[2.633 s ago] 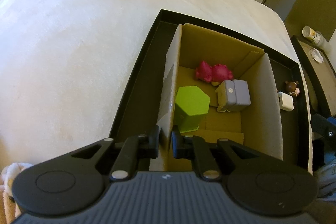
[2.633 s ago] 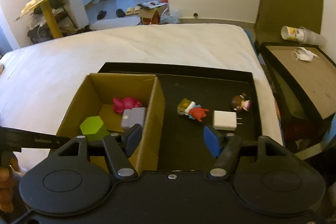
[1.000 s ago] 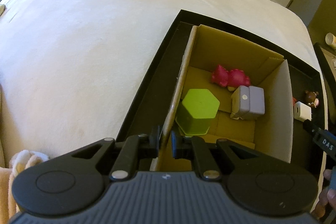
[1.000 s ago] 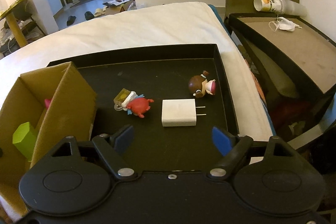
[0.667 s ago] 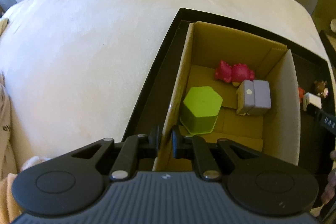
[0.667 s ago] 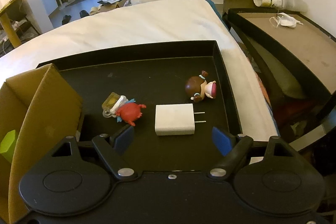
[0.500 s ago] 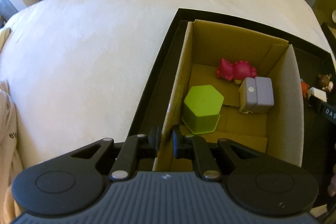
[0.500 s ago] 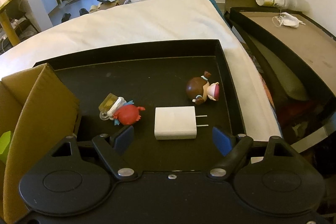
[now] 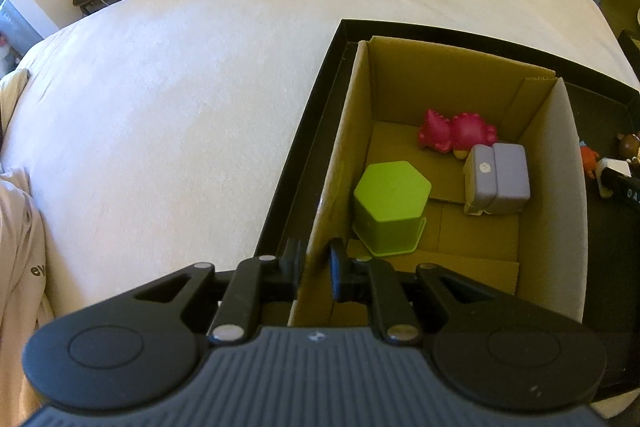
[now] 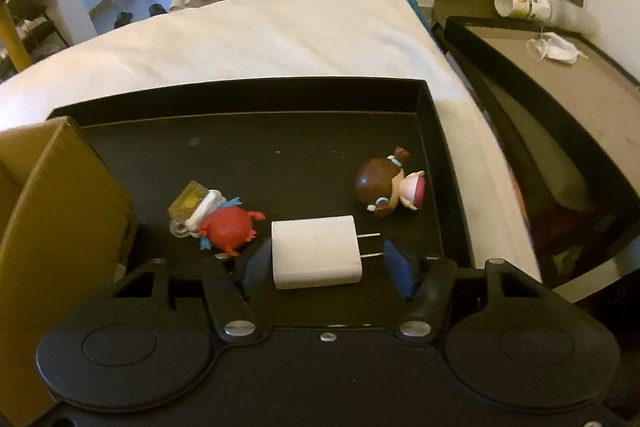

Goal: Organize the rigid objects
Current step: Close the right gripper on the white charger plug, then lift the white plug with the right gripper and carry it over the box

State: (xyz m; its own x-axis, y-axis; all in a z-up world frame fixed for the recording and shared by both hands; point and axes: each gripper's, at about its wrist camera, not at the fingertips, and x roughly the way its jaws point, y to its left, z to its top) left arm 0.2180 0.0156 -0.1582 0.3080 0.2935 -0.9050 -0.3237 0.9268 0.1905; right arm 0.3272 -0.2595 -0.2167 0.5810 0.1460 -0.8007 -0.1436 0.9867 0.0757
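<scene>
My left gripper [image 9: 314, 269] is shut on the near left wall of the cardboard box [image 9: 340, 163]. Inside the box lie a green hexagonal block [image 9: 390, 207], a grey-purple block [image 9: 498, 177] and a pink toy [image 9: 452, 137]. In the right wrist view my right gripper [image 10: 326, 265] is open, its fingers either side of a white charger plug [image 10: 314, 253] on the black tray [image 10: 280, 155]. A red crab toy [image 10: 228, 227] with a yellow tag lies left of the plug. A brown-haired doll [image 10: 386, 183] lies beyond it to the right.
The tray rests on a white bed [image 9: 160, 99]. The box's right wall [image 10: 52, 211] stands at the left of the right wrist view. A black side table [image 10: 560, 75] with a paper cup [image 10: 520, 3] and a mask stands right of the bed.
My right gripper has moved right and down from the box to the plug, and its fingers have narrowed around it. My left gripper keeps its hold on the box wall.
</scene>
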